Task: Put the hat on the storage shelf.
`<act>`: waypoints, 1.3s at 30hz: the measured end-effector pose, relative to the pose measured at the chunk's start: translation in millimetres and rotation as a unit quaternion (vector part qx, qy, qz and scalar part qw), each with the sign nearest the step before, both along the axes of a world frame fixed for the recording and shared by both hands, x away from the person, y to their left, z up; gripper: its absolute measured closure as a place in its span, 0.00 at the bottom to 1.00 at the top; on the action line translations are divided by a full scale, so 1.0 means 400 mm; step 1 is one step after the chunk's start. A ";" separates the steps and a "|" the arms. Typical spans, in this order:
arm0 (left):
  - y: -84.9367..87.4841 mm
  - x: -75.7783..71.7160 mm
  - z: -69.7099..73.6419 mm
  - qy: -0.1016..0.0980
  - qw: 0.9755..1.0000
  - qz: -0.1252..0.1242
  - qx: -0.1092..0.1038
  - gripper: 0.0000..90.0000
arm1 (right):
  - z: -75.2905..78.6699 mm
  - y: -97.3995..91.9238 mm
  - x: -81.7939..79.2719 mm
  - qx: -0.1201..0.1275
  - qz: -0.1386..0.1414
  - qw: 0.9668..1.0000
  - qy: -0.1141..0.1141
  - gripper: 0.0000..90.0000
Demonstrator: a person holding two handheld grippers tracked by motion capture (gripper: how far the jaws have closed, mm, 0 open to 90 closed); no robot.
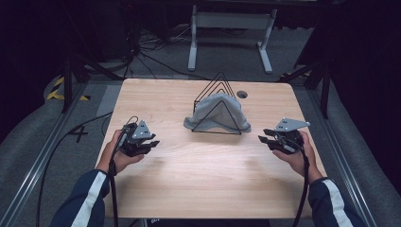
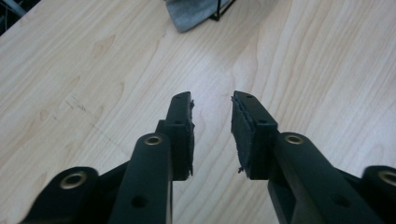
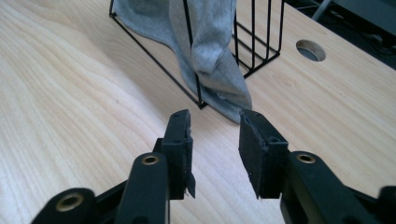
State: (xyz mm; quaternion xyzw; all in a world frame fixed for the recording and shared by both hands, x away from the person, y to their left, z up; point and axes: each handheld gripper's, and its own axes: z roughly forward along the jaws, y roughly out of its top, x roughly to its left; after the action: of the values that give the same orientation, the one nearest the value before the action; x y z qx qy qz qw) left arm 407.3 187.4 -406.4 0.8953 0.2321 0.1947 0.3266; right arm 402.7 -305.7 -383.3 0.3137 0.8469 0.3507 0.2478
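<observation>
While the person holds both tools low over the table, a black wire rack stands near the far middle of it. A grey cloth hangs over the rack and in between its wires, and its edges spread out on the wood on both sides.

From the high view you can see a small round hole in the table just beside the rack. You can also see both of the person's arms in dark sleeves with white stripes.

Up close, the right gripper view shows the cloth folded around one wire, with a corner lying flat on the wood. It shows the round hole too. Over in the left gripper view, just a corner of the cloth and a bit of wire peek in at the top.

The left hand-held gripper sits to the left of the rack, well apart from the cloth. Its jaws are a little way open and nothing is between them.

The right hand-held gripper is near the cloth's low corner and points at it, but does not touch it. Its jaws are also partly open and hold nothing.
</observation>
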 end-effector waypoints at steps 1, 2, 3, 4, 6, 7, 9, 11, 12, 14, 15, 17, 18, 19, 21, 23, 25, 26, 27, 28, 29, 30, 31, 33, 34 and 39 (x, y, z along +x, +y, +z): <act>0.003 -0.007 -0.003 0.003 1.000 -0.001 0.004 0.74 | -0.003 -0.002 -0.005 0.000 -0.001 1.000 0.002 0.69; 0.006 -0.014 -0.007 0.001 1.000 -0.001 0.009 0.72 | -0.007 -0.005 -0.011 -0.004 -0.001 1.000 0.000 0.67; 0.008 -0.018 -0.009 0.001 1.000 -0.001 0.012 0.71 | -0.012 -0.008 -0.016 -0.009 -0.002 1.000 0.000 0.64; 0.009 -0.024 -0.013 0.004 1.000 0.000 0.017 0.70 | -0.014 -0.010 -0.019 -0.010 -0.003 1.000 0.002 0.62; 0.012 -0.034 -0.021 0.004 1.000 -0.002 0.027 0.67 | -0.023 -0.017 -0.027 -0.013 -0.008 1.000 0.005 0.57; 0.013 -0.041 -0.027 0.005 0.999 -0.001 0.035 0.65 | -0.026 -0.019 -0.030 -0.015 -0.010 1.000 0.007 0.55; 0.017 -0.051 -0.039 0.008 0.999 0.002 0.039 0.61 | -0.036 -0.029 -0.038 -0.014 -0.014 1.000 0.008 0.51; 0.022 -0.062 -0.054 0.011 0.999 0.006 0.041 0.57 | -0.047 -0.038 -0.048 -0.012 -0.018 1.000 0.011 0.45; 0.026 -0.064 -0.060 0.015 0.999 0.005 0.043 0.55 | -0.052 -0.042 -0.053 -0.014 -0.020 1.000 0.012 0.43; 0.028 -0.069 -0.068 0.021 0.999 0.008 0.038 0.50 | -0.057 -0.045 -0.058 -0.014 -0.020 1.000 0.011 0.42; 0.033 -0.074 -0.077 0.021 0.999 0.010 0.040 0.50 | -0.061 -0.051 -0.063 -0.014 -0.018 1.000 0.011 0.41; 0.043 -0.082 -0.090 0.032 0.999 0.010 0.027 0.43 | -0.072 -0.062 -0.076 -0.012 -0.019 1.000 0.011 0.38; 0.047 -0.084 -0.093 0.034 0.999 0.012 0.023 0.41 | -0.077 -0.069 -0.082 -0.012 -0.018 1.000 0.016 0.38; 0.058 -0.091 -0.100 0.038 0.999 0.016 0.012 0.37 | -0.087 -0.081 -0.092 -0.008 -0.019 1.000 0.020 0.37; 0.064 -0.094 -0.104 0.042 0.999 0.016 0.004 0.35 | -0.094 -0.087 -0.097 -0.005 -0.022 1.000 0.022 0.37; 0.073 -0.103 -0.112 0.041 0.999 0.017 0.004 0.34 | -0.110 -0.100 -0.107 0.000 -0.024 0.999 0.031 0.35; 0.081 -0.112 -0.121 0.046 0.999 0.017 -0.005 0.33 | -0.126 -0.112 -0.118 0.000 -0.027 0.999 0.039 0.34; 0.085 -0.117 -0.125 0.048 0.999 0.018 -0.011 0.32 | -0.130 -0.117 -0.122 0.000 -0.027 0.999 0.044 0.34; 0.089 -0.120 -0.128 0.049 0.999 0.017 -0.016 0.32 | -0.137 -0.123 -0.127 0.001 -0.029 0.999 0.045 0.34; 0.093 -0.124 -0.131 0.049 0.998 0.017 -0.017 0.32 | -0.142 -0.128 -0.132 0.005 -0.032 0.998 0.047 0.33; 0.097 -0.128 -0.135 0.053 0.998 0.017 -0.019 0.30 | -0.152 -0.139 -0.143 0.010 -0.036 0.998 0.051 0.32; 0.100 -0.131 -0.141 0.053 0.998 0.018 -0.018 0.30 | -0.152 -0.139 -0.143 0.010 -0.036 0.998 0.051 0.32; 0.102 -0.135 -0.146 0.058 0.998 0.019 -0.017 0.30 | -0.157 -0.145 -0.149 0.012 -0.039 0.998 0.052 0.31; 0.109 -0.144 -0.162 0.065 0.997 0.020 -0.026 0.28 | -0.171 -0.161 -0.166 0.024 -0.047 0.997 0.060 0.30; 0.109 -0.144 -0.162 0.065 0.997 0.020 -0.026 0.28 | -0.171 -0.161 -0.166 0.024 -0.047 0.997 0.060 0.30; 0.132 -0.157 -0.181 0.072 0.995 0.033 -0.068 0.27 | -0.201 -0.179 -0.185 0.038 -0.056 0.995 0.078 0.26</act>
State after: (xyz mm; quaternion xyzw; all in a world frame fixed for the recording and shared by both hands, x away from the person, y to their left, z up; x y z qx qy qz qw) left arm 344.4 240.2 -478.7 0.8746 0.2972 0.1242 0.3623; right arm 328.9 -377.2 -463.7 0.3964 0.8306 0.3429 0.1882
